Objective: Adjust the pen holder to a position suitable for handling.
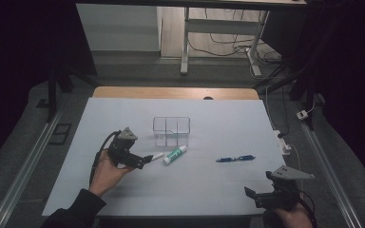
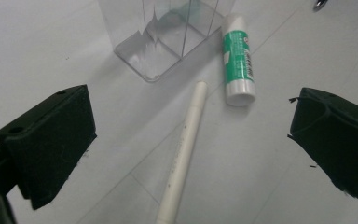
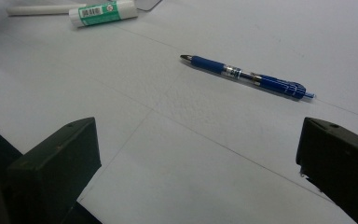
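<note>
Jaws wide on both grippers, nothing held. My left gripper hovers low, tilted over the white pen, which lies between its jaws beside the green-labelled glue stick; label unreadable. My right gripper waits at the table edge.

Your white pen lies just left of the glue stick, both near the divided box. The second pen lies well to their right.
</note>
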Demonstrator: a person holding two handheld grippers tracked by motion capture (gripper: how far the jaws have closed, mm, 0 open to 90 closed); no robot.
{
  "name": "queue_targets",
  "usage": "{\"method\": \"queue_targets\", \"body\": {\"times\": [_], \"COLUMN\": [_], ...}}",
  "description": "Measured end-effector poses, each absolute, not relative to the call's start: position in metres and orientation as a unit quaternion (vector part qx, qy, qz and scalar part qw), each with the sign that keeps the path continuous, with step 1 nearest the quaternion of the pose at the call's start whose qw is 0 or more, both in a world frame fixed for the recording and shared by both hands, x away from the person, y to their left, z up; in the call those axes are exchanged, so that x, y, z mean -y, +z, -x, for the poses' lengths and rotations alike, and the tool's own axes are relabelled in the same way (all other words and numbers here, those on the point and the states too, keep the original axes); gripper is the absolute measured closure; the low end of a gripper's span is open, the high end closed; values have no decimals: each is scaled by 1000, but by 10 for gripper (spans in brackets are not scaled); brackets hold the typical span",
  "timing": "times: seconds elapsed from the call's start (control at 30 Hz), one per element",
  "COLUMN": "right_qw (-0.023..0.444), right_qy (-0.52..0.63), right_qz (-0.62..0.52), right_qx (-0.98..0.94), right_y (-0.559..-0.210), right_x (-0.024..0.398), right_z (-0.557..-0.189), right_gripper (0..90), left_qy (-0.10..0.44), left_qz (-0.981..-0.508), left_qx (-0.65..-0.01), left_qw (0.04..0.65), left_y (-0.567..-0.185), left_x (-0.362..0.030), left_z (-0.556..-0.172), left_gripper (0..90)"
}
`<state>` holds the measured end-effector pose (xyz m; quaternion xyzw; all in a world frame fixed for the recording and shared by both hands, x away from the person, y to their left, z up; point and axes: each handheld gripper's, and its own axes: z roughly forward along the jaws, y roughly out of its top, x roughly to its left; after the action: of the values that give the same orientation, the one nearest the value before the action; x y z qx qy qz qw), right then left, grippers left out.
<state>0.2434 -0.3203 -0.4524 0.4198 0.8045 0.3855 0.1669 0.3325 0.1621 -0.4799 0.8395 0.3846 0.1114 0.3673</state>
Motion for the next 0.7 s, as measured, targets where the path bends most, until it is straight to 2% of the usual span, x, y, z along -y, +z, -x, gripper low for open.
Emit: {"method": "queue_targets", "body": {"times": [0.07, 0.13, 0.17, 0.2, 0.47, 0.57, 0.67, 0.7], "right_qw": [167, 166, 166, 168, 167, 166, 165, 165], "right_qy": [386, 385, 385, 384, 384, 385, 385, 385], "right_qz": [-420, -419, -419, -419, -419, -418, -419, -419], "right_qx": [-804, -805, -805, -805, -806, -806, -805, -806], "right_y": [-452, -452, -452, -452, -452, -453, -452, -452], "right_x": [320, 321, 321, 321, 321, 321, 321, 321], "right_z": [-243, -244, -244, -244, -244, -244, -244, -244], "right_gripper": [0, 0, 0, 0, 0, 1, 9, 9], "left_qy": [112, 111, 110, 108, 139, 142, 142, 142], "left_qz": [-842, -844, -844, -846, -856, -852, -841, -841], "left_qx": [-382, -381, -381, -380, -387, -395, -413, -413], "left_qw": [364, 361, 360, 357, 315, 312, 319, 319], "left_y": [-481, -482, -483, -483, -485, -486, -488, -488], "left_x": [-159, -158, -158, -157, -149, -149, -151, -151], "left_z": [-337, -342, -344, -347, -367, -372, -383, -383], "left_gripper": [43, 110, 110, 187, 559, 702, 883, 886]}}
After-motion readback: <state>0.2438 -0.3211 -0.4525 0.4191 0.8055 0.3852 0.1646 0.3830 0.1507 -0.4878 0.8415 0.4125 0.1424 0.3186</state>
